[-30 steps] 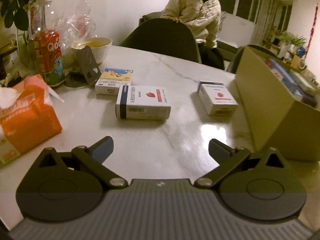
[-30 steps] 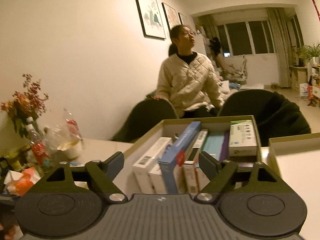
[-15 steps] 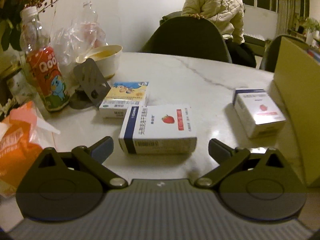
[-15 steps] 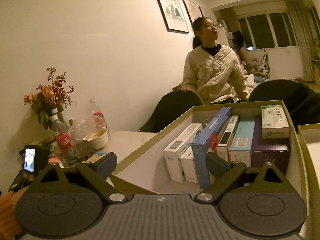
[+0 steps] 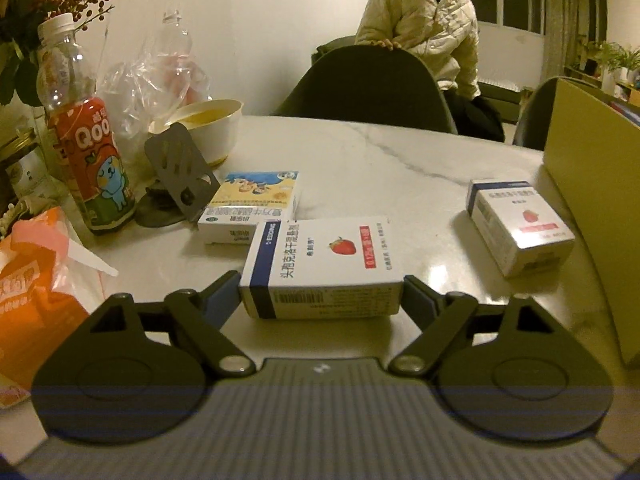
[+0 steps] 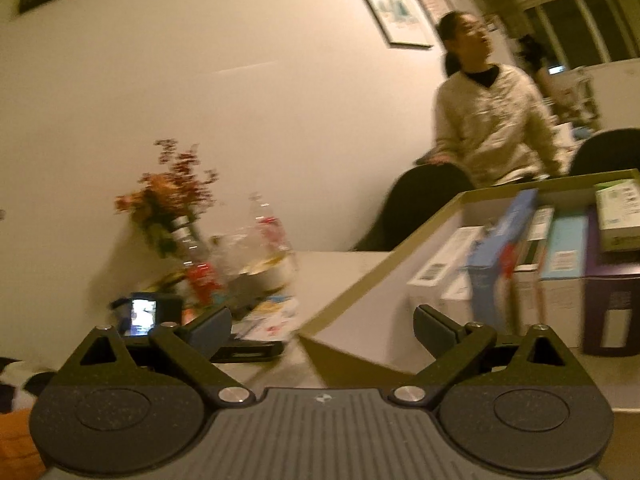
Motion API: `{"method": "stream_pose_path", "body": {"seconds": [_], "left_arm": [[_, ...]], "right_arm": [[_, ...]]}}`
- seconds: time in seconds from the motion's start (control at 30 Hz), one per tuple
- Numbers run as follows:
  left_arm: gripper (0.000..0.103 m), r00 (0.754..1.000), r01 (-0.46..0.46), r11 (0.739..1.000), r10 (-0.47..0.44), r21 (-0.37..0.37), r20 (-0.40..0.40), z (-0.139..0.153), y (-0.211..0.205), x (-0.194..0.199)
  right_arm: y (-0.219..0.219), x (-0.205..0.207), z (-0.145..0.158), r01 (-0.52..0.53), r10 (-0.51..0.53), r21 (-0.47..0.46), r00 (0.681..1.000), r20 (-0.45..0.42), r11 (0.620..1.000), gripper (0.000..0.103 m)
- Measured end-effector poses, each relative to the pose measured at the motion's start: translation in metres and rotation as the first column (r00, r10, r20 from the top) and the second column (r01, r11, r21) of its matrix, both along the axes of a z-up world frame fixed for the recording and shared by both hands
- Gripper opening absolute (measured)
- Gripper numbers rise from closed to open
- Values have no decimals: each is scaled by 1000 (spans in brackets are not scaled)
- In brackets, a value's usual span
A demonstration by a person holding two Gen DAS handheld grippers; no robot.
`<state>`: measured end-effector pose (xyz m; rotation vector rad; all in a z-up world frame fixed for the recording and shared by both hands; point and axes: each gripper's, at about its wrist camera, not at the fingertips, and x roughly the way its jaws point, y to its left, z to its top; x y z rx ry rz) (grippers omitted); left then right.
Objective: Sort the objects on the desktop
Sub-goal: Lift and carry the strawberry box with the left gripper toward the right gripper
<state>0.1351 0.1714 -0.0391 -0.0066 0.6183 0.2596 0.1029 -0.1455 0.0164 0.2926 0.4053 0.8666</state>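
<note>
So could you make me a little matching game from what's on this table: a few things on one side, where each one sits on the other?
Things:
1. strawberry box
2. cartoon box
3. small strawberry box
4. Qoo bottle

Places:
A. beside the big cardboard box
B. between the left gripper fingers
C. far left, by the flowers
D. behind the strawberry box, next to the grey stand

Pairs: 1-B, 2-D, 3-A, 4-C

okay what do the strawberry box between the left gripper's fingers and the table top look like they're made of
Strawberry box: printed cardboard by its look, with crisp folded edges and a slight sheen. Table top: seemingly polished marble or a marble-look slab, pale with grey veins and glossy reflections.
</note>
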Motion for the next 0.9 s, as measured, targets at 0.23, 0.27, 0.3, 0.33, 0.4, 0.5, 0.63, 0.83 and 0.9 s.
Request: {"method": "stream_pose_path", "body": {"seconds": [0.23, 0.27, 0.3, 0.33, 0.4, 0.5, 0.63, 0.83, 0.9], "left_arm": [[85, 996, 86, 995, -87, 44, 27, 8, -8, -30], [85, 994, 107, 993, -108, 55, 27, 9, -10, -36], [85, 991, 127, 990, -129, 66, 25, 11, -12, -42], [85, 988, 152, 985, -154, 80, 23, 12, -15, -49], [85, 978, 205, 972, -208, 114, 14, 15, -24, -63], [85, 958, 283, 946, -286, 159, -3, 17, -36, -83], [85, 926, 374, 907, -376, 195, -26, 19, -52, -108], [85, 865, 499, 826, -494, 263, -90, 20, -79, -136], [85, 842, 536, 792, -528, 291, -112, 21, -87, -144]], "right_arm": [[12, -8, 2, -103, 103, 0, 995, 15, 995, 98], [13, -9, 3, -112, 112, -2, 994, 19, 994, 98], [14, -10, 4, -124, 124, -3, 992, 23, 992, 98], [15, -11, 5, -137, 137, -2, 990, 26, 991, 98], [17, -14, 6, -165, 164, 5, 986, 29, 986, 98], [22, -18, 8, -214, 213, 12, 976, 33, 977, 98], [32, -25, 7, -262, 263, -14, 964, 41, 965, 97], [50, -31, 3, -328, 331, -78, 943, 23, 941, 96], [58, -35, 0, -356, 360, -109, 933, 20, 928, 95]]}}
